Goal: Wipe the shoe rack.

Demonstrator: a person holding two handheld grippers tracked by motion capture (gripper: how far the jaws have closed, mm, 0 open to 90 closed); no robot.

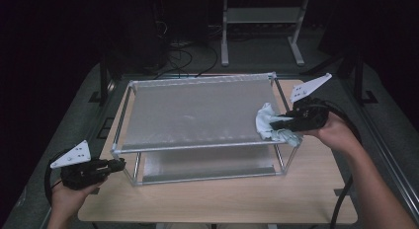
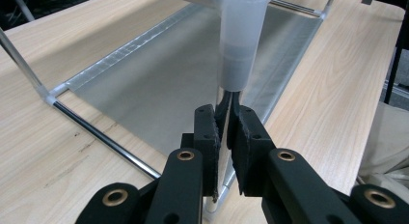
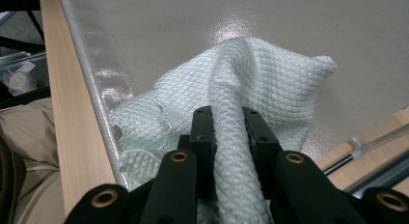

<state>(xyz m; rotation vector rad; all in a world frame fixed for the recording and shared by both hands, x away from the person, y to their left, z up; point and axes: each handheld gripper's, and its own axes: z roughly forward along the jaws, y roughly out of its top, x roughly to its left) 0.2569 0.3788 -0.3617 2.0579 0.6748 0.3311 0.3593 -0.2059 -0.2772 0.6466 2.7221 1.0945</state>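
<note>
Gripping a bunched fold of pale quilted cloth (image 3: pixel 241 89) between its closed jaws, the right hand-held gripper (image 1: pixel 273 123) rested at the right end of the rack's upper shelf (image 1: pixel 197 113). In the high view the cloth lay crumpled on that silvery shelf sheet, close to its near right corner, with part of it spilling over the front rail beside the person's right hand (image 1: pixel 333 133). In the right gripper view, the fold ran up between the two black pads while the rest of the cloth spread out over the sheet.

At the near left corner of the rack, the left hand-held gripper (image 1: pixel 121 165) pointed level at the thin upright post (image 2: pixel 224 103). In the left gripper view, its jaws stood drawn in narrow around that post, just under the translucent plastic corner sleeve (image 2: pixel 239 45); the pads appeared to pinch it. The lower shelf (image 2: pixel 169 89) stretched beyond.

The two-tier wire-framed rack stood on the light wooden desk (image 1: pixel 222 199), and the person's left hand (image 1: pixel 69 194) held its tool at the desk's near left edge.
</note>
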